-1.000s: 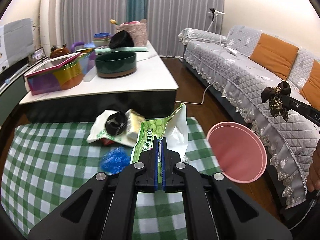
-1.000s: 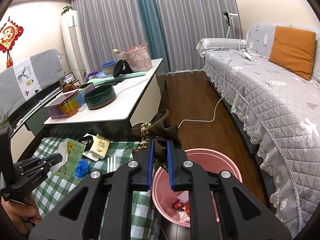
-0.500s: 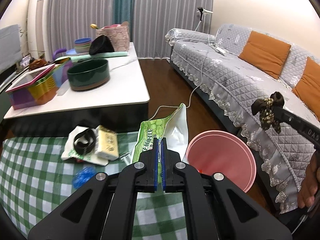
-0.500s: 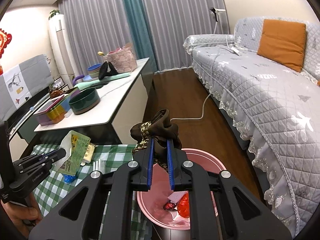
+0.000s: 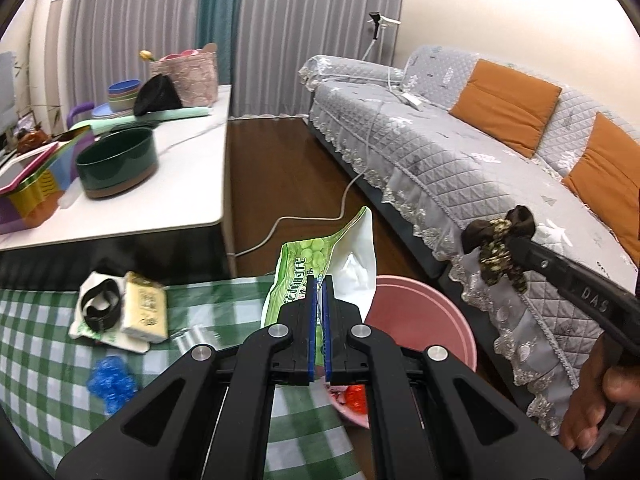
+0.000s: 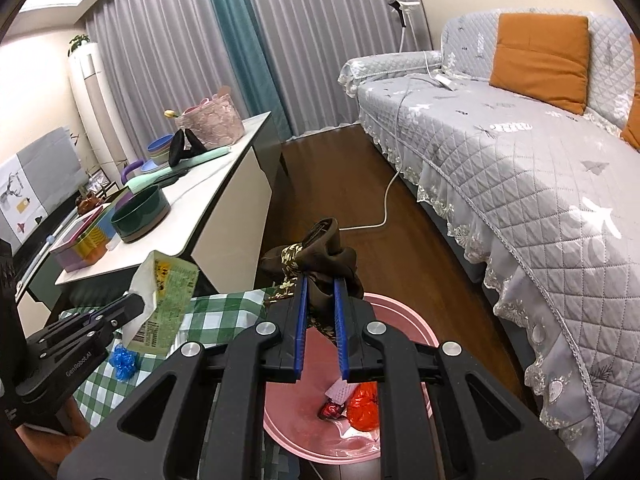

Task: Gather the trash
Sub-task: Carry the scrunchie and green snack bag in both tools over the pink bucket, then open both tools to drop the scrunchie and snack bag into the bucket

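A person's 2 grippers hang over a pink bin (image 6: 404, 320) beside a green-checked cloth (image 5: 36, 344), each carrying a piece of rubbish. The left gripper (image 5: 318, 280) is clamped tight on a green snack bag (image 5: 308, 264), which stands up from its blue pads (image 5: 311, 320) at the bin's near rim; from the right wrist the same bag (image 6: 168, 300) shows at the cloth's edge. The right gripper (image 6: 320, 284) pinches a brown patterned cloth bundle (image 6: 320, 256) above the bin's mouth. Inside the bin lie a red wrapper (image 6: 362, 406) and 1 small dark sweet wrapper (image 6: 330, 410). Left on the cloth are a yellow packet (image 5: 145, 312), a black band (image 5: 100, 306) on white paper and a blue crumpled scrap (image 5: 112, 380). A grey sofa (image 6: 520, 168) runs along the right, a white table (image 5: 180, 168) behind.
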A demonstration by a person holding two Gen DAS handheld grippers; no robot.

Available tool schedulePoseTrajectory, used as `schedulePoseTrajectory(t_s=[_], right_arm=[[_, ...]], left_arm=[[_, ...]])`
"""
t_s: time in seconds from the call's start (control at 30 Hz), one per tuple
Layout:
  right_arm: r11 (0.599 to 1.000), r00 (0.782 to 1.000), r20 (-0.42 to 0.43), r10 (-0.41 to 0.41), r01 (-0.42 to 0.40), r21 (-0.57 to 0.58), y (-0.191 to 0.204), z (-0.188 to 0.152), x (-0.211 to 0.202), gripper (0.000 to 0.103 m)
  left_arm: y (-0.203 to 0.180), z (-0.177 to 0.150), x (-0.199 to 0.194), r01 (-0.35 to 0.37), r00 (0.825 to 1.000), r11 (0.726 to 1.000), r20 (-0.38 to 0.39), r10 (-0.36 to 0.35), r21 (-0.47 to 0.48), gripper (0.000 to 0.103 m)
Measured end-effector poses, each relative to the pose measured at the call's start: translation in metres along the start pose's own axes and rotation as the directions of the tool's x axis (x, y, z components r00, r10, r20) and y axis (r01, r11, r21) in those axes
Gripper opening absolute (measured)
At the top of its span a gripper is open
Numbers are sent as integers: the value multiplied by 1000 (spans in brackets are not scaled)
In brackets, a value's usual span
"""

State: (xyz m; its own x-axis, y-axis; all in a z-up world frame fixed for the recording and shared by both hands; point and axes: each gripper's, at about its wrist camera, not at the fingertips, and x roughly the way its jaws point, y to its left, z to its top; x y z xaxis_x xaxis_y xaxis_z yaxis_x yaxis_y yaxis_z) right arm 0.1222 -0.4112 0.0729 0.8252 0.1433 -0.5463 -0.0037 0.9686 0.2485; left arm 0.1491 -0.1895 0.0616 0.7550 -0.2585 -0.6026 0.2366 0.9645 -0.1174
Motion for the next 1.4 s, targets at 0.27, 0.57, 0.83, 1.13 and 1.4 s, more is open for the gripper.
schedulePoseTrajectory(t_s=[0.27, 0.57, 0.83, 1.13, 1.4], right_arm=[[1000, 1000, -23, -14, 15, 20, -9, -1, 8, 13], [999, 998, -46, -50, 51, 19, -18, -4, 17, 13], [997, 996, -54, -75, 76, 1, -18, -6, 20, 13], [992, 991, -56, -125, 125, -9, -20, -6, 21, 42], [990, 989, -52, -140, 140, -17, -19, -6, 20, 48]], left_arm=[[-23, 2, 18, 52, 999, 999, -13, -52, 6, 2], [-36, -3, 38, 82, 996, 997, -47, -81, 6, 2], [-37, -4, 46, 96, 993, 995, -62, -95, 5, 2], [-36, -5, 53, 132, 987, 991, -91, -132, -11, 12], [-32, -13, 45, 119, 989, 993, -81, -120, -19, 36]])
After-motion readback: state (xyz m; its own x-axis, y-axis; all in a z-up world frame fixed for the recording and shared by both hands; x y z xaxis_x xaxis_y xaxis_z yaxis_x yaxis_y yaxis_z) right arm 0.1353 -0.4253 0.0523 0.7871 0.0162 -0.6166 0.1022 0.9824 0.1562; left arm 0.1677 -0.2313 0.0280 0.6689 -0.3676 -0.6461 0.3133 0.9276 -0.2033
